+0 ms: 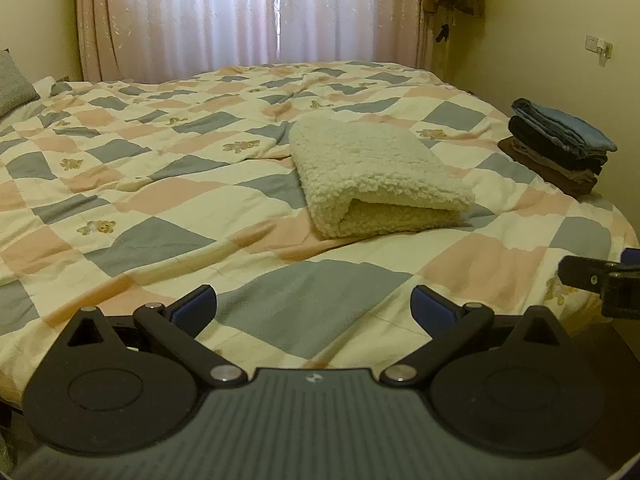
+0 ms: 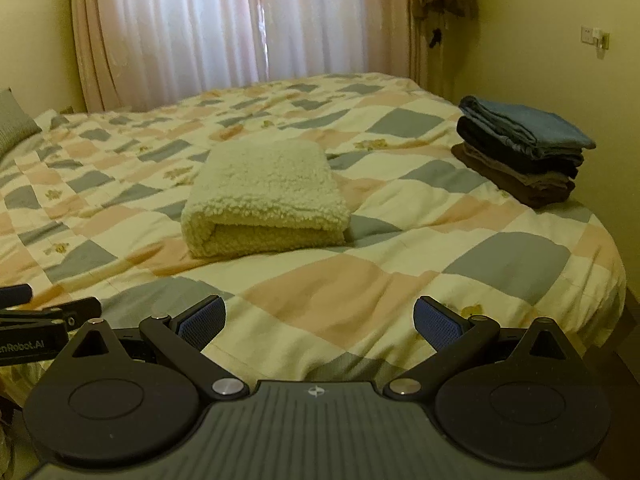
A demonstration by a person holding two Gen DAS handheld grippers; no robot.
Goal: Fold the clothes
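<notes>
The cream fleece garment lay folded into a thick rectangle on the bed, around the middle of the quilt and somewhat toward its right side, its open folded edge facing the near edge of the bed. It appeared finished as a fold, though only the top and near face were visible.

The left gripper hovered over the near edge of the bed with its jaws spread wide and nothing between them. The right gripper was held likewise, jaws spread and empty, just beside the left one. Both stood well apart from the garment.

Judged risk: the fleece is bulky and springy, so the upper layer could slide or reopen if the bundle were lifted from one side only, or pinched through the top layer alone. Dragging it could also ruck the loose quilt beneath.

A stack of folded clothes, blue on top with darker pieces under it, sat near the right edge of the bed, close enough to the edge that a careless placement might tip it off. A grey pillow lay at the far left. Curtains hung behind. Nothing lay between the grippers and the garment.
</notes>
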